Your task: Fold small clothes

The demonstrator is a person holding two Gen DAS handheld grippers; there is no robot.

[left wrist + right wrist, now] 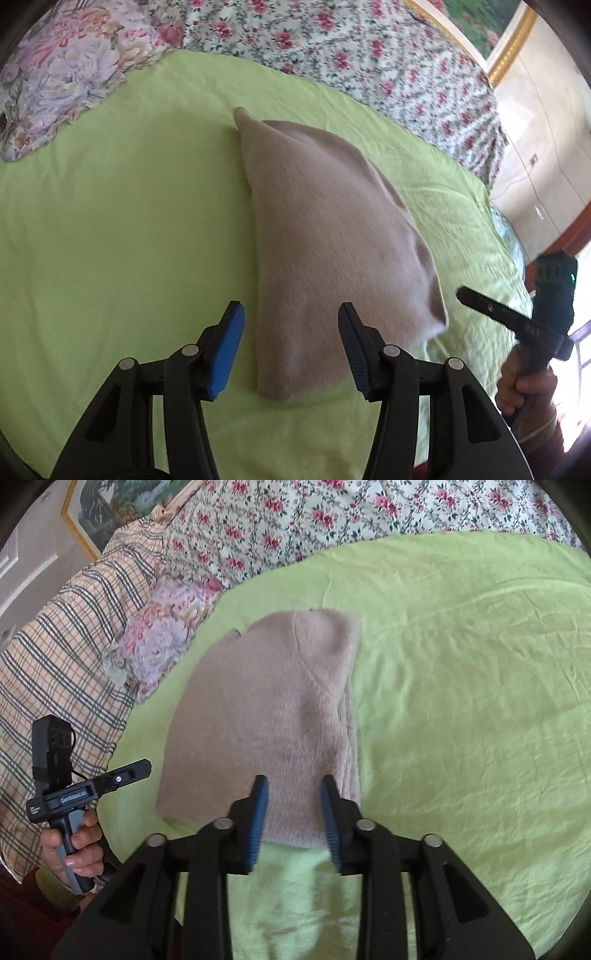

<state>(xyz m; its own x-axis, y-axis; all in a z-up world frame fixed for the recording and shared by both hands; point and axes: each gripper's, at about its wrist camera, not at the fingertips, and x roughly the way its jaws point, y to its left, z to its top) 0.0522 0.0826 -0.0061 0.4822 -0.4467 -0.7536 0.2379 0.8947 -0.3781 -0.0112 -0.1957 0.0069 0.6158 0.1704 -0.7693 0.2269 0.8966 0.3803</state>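
Note:
A small beige knit garment [325,236] lies folded on the lime-green sheet [129,221]; it also shows in the right wrist view [266,716]. My left gripper [291,317] is open and empty, its blue pads either side of the garment's near end, above it. My right gripper [293,786] is open with a narrower gap, over the garment's near edge and holding nothing. The right gripper's body shows at the right edge of the left wrist view [517,317], and the left gripper's body at the left edge of the right wrist view [85,790].
A floral quilt [369,55] is bunched along the far side of the bed. A purple floral pillow [62,74] lies at the far left, with a plaid blanket [55,646] beside it. A gold-framed picture [495,33] hangs on the wall.

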